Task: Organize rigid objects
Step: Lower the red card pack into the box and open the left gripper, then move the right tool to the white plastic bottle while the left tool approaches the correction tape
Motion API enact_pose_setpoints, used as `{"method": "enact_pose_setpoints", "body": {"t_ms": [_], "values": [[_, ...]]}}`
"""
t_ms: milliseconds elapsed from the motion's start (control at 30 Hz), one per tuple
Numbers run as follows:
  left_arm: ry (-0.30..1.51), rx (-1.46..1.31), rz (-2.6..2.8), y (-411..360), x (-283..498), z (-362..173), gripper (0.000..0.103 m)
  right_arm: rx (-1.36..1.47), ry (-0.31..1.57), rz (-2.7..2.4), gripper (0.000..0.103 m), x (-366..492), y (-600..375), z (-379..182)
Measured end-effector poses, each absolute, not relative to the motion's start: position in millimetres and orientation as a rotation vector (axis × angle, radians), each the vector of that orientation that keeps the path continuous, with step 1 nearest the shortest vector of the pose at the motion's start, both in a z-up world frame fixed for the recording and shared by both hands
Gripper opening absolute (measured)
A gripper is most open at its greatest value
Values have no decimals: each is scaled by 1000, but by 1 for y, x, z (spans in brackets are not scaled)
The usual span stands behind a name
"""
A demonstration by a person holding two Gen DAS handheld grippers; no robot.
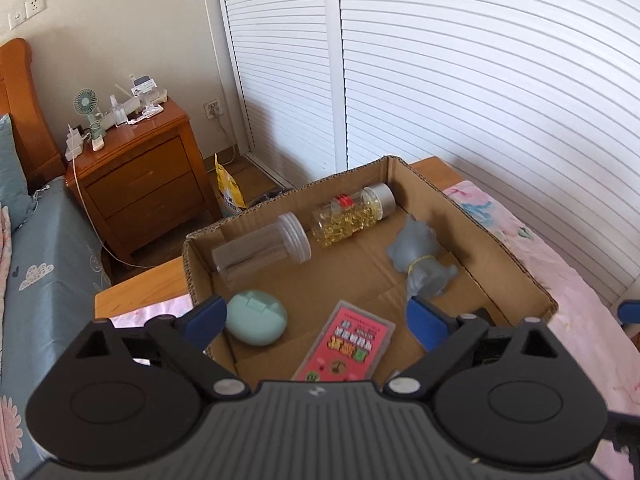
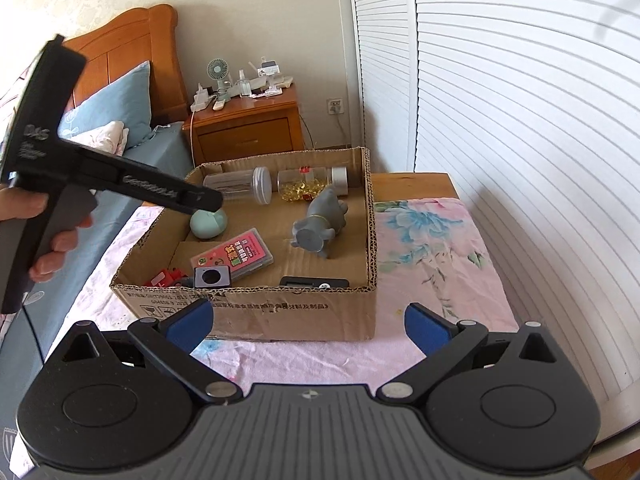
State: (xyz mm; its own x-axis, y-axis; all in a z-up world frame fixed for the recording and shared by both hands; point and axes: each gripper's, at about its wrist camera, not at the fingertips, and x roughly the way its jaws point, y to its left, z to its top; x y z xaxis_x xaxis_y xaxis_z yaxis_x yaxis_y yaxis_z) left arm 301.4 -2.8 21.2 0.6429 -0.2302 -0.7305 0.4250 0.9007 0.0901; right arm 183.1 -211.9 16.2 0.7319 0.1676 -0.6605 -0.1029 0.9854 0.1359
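A cardboard box [image 1: 496, 236] [image 2: 256, 312] sits on a pink flowered cloth. Inside lie a clear empty jar [image 1: 260, 248] [image 2: 240, 189], a jar of yellow capsules [image 1: 352, 216] [image 2: 308, 186], a grey animal figure [image 1: 420, 260] [image 2: 320, 226], a mint oval case [image 1: 256, 316] [image 2: 208, 224] and a pink card box [image 1: 348, 344] [image 2: 236, 258]. Small red, grey and black items [image 2: 210, 278] lie at the box's near wall. My left gripper [image 1: 316, 320] is open and empty above the box, over the mint case. My right gripper [image 2: 308, 324] is open and empty in front of the box.
A wooden nightstand [image 1: 140, 172] [image 2: 248, 120] with a small fan and clutter stands by the bed [image 2: 120, 112]. White louvred doors [image 1: 460, 80] run along the right. The pink cloth [image 2: 432, 248] extends right of the box. A yellow bag [image 1: 229, 192] lies on the floor.
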Motion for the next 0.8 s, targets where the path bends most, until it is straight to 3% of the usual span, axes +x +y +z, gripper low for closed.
{"method": "enact_pose_setpoints", "body": {"t_ms": [500, 800], "values": [[742, 213, -386, 26, 212, 36, 100, 55, 755, 135, 103, 159, -196, 13], [711, 169, -325, 42, 154, 15, 102, 56, 770, 140, 103, 148, -195, 3]]}}
